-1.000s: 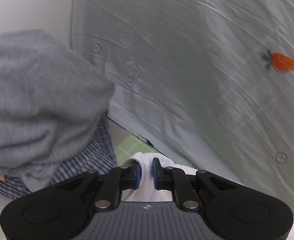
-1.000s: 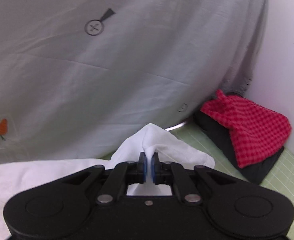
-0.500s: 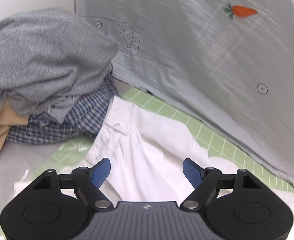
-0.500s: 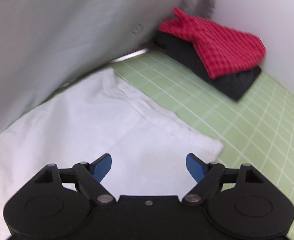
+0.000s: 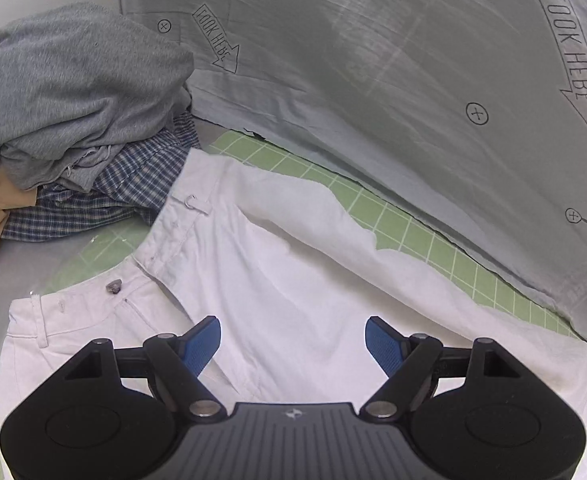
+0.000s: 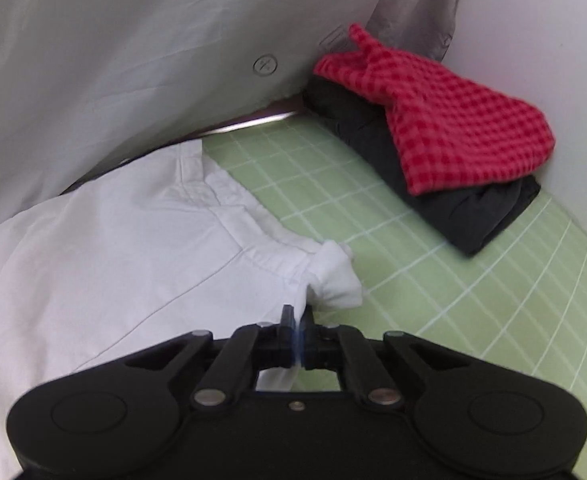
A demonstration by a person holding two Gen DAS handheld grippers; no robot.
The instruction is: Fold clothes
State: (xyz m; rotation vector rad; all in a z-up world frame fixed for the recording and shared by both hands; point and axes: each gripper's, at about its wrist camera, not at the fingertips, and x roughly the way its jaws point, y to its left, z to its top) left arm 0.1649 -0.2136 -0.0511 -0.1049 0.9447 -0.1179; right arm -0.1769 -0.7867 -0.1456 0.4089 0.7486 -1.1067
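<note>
A: Where are the white trousers [image 5: 293,280]?
B: Spread on the green grid mat [image 6: 413,248], waistband toward the heap of unfolded clothes [image 5: 73,100].
A: The grippers?
B: The left gripper [image 5: 293,340] hovers over them, jaws wide, empty. The right gripper [image 6: 296,320] pinches a hem corner, likely to carry a fold across.

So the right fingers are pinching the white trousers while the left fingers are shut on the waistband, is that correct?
Not quite: the left fingers are open above the white trousers, gripping nothing, as the left wrist view shows. The right fingers do pinch them.
</note>
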